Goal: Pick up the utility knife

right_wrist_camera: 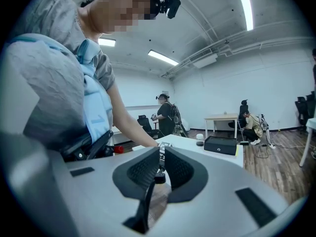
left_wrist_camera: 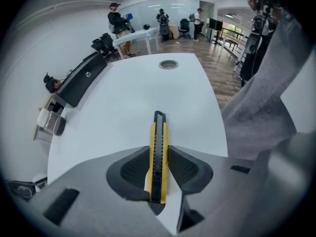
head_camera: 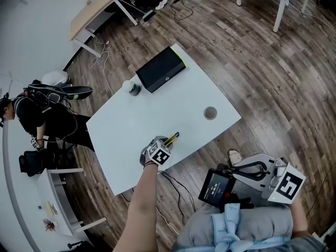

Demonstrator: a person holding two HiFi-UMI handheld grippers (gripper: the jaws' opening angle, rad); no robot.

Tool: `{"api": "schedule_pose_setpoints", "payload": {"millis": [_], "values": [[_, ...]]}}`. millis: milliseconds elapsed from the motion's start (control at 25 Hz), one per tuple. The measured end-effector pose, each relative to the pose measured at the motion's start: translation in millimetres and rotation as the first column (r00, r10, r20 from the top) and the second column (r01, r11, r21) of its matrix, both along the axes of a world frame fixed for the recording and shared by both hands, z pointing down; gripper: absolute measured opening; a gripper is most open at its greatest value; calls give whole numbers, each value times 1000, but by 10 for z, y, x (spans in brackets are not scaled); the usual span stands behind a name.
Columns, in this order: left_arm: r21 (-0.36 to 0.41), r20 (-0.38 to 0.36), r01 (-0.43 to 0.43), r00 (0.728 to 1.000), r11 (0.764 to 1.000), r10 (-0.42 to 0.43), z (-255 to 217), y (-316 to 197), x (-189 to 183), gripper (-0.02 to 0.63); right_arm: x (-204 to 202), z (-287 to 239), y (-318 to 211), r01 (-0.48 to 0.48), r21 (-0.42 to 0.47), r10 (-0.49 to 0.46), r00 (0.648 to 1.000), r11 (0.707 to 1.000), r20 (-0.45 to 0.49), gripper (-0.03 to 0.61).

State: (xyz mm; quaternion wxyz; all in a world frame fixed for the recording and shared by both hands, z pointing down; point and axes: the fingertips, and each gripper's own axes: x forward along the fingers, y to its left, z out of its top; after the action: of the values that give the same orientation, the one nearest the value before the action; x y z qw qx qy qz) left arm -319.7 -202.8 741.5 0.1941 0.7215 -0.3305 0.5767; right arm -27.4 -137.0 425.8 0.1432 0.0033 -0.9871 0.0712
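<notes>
My left gripper (left_wrist_camera: 159, 152) is closed on the slim yellow-and-black utility knife (left_wrist_camera: 158, 132), a pad against each side, at the near edge of the white counter (left_wrist_camera: 133, 93). The grasp looks made. Next I lift straight up, holding firm.

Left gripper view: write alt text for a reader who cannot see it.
The left gripper has its two dark jaws closed on a yellow and black utility knife that points away across a white table. A black case lies at the table's left edge, and a round port sits near its far end.
</notes>
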Motion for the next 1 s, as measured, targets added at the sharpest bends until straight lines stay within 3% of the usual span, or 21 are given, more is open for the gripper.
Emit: {"api": "schedule_pose_setpoints", "payload": {"millis": [160,320,440,560,800,1000], "values": [[-14,-29,97,995,995,-97,34,-17,-46,124,5,-3,1,-9,8,9,1000,1000,-1,31],[18,-124,254,960,967,-250,24,-61,-96,124,11,3,-2,-10,17,10,1000,1000,-10,31],[72,-198,392,907,917,-372,-107,-90,-104,124,9,8,15,-9,16,9,1000,1000,-12,31],[75,-240,490,854,868,-461,-131,-61,-57,124,-17,6,47,0,8,0,1000,1000,-8,31],[87,-325,602,770,793,-549,-165,-44,90,124,-112,-25,122,57,32,-57,998,998,-6,31],[147,-425,663,713,734,-558,-422,-55,67,124,-185,-61,149,71,31,-72,997,997,10,31]]}}
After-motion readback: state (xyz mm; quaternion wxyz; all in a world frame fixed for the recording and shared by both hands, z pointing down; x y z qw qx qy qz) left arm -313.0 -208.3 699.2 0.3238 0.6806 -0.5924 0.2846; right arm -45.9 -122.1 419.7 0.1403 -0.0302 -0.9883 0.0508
